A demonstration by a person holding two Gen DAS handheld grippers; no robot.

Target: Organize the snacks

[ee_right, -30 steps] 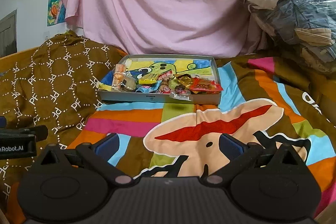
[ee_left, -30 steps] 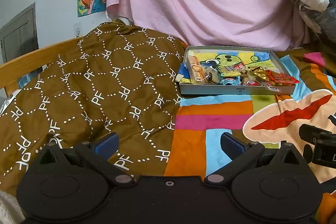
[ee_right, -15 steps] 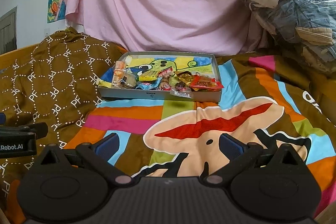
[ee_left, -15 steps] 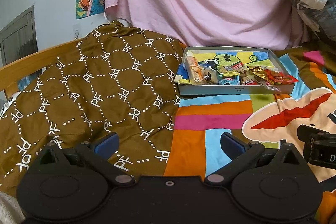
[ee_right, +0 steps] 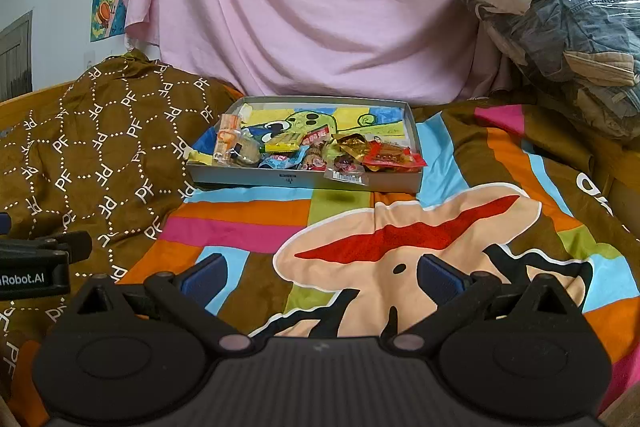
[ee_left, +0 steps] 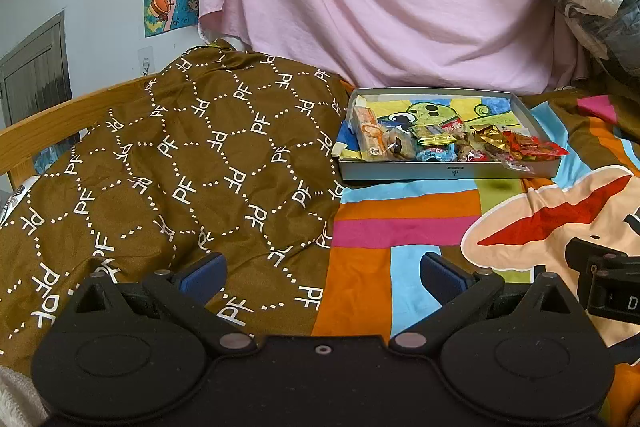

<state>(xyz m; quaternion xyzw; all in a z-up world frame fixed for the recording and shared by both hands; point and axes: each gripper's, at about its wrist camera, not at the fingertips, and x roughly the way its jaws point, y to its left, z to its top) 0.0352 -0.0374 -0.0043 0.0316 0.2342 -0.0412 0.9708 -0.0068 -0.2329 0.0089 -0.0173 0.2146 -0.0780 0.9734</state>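
A shallow grey box point(ee_left: 448, 171) point(ee_right: 304, 179) with a cartoon lining lies on the colourful bedspread and holds several wrapped snacks heaped along its near side: an orange packet point(ee_left: 366, 135) point(ee_right: 225, 139) at left, a yellow pack point(ee_right: 285, 142) in the middle, red wrappers point(ee_left: 534, 148) point(ee_right: 390, 157) at right. My left gripper point(ee_left: 322, 273) is open and empty, low over the bed, well short of the box. My right gripper point(ee_right: 320, 273) is open and empty, also well short of it.
A brown patterned quilt point(ee_left: 180, 167) is heaped at left over a wooden bed rail point(ee_left: 48, 123). A pink sheet point(ee_right: 312, 7) hangs behind. A plastic-wrapped bundle of clothes point(ee_right: 560, 7) sits at the right rear.
Both grippers have drifted slightly forward toward the box; both stay open and empty.
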